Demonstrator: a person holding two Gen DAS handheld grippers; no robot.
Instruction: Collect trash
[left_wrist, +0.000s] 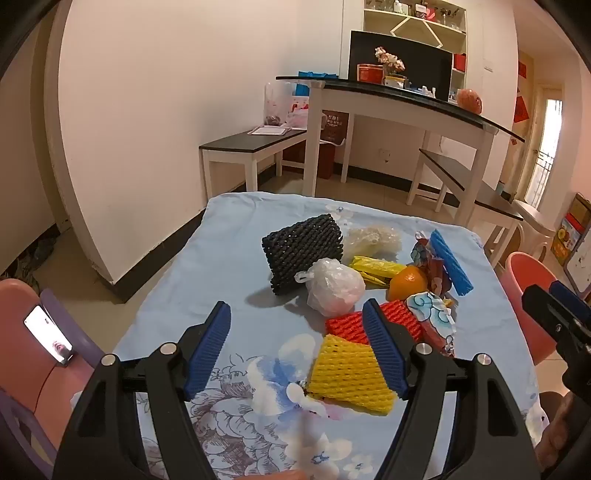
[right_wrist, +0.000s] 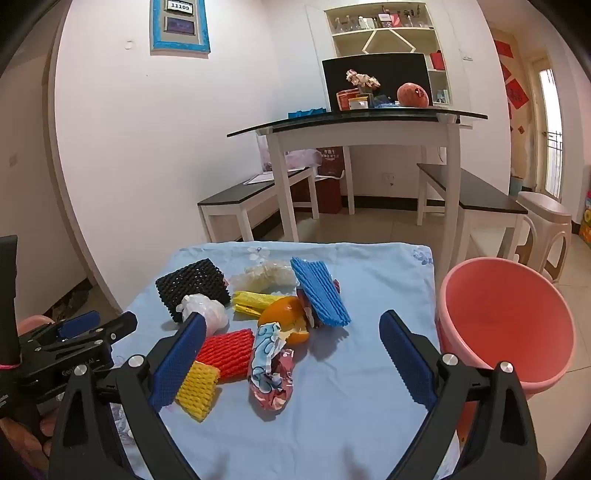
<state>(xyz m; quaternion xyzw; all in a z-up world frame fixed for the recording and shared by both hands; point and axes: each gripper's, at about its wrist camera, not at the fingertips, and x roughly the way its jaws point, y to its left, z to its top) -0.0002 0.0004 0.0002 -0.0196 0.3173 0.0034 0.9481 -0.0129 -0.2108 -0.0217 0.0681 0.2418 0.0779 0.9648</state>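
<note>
**On the blue floral cloth: a heap of litter, both tools spread above it**

On the table (right_wrist: 369, 387), under a pale blue flowered cloth, the trash lies in a loose cluster. At the far left a black foam net (right_wrist: 194, 286) stands on edge, with a knotted white plastic bag (right_wrist: 207, 310) just in front of it and touching it. Behind them sits a crumpled clear wrapper (right_wrist: 266, 275); a yellow wrapper (right_wrist: 253, 302) lies between that and the orange peel (right_wrist: 286, 319). A blue foam net (right_wrist: 319, 293) leans tilted over the peel's far side. Nearer the camera lie a red foam net (right_wrist: 229, 352) and a yellow foam net (right_wrist: 197, 387), edges touching, and a printed snack wrapper (right_wrist: 271, 373) beside them.

The left gripper (left_wrist: 297, 356) is spread wide with nothing in it — its right finger overlaps the red and yellow nets in its own view, but whether it touches them cannot be told. The right gripper (right_wrist: 293, 363) is likewise spread and empty, hanging above the near part of the cloth with the snack wrapper seen between its fingers.

A pink plastic basin (right_wrist: 506, 321) stands just off the table's right edge, apparently empty. The left tool's body shows at the left edge of the right wrist view, close beside the right tool.

Beyond the table: a white-legged, glass-topped dining table (right_wrist: 362, 125) carrying a dark screen, dried flowers and a reddish round thing, two dark-topped benches (right_wrist: 255, 199), a pale plastic stool (right_wrist: 543, 221), and at the left a phone (left_wrist: 48, 334) with a lit screen propped on a pink chair.
</note>
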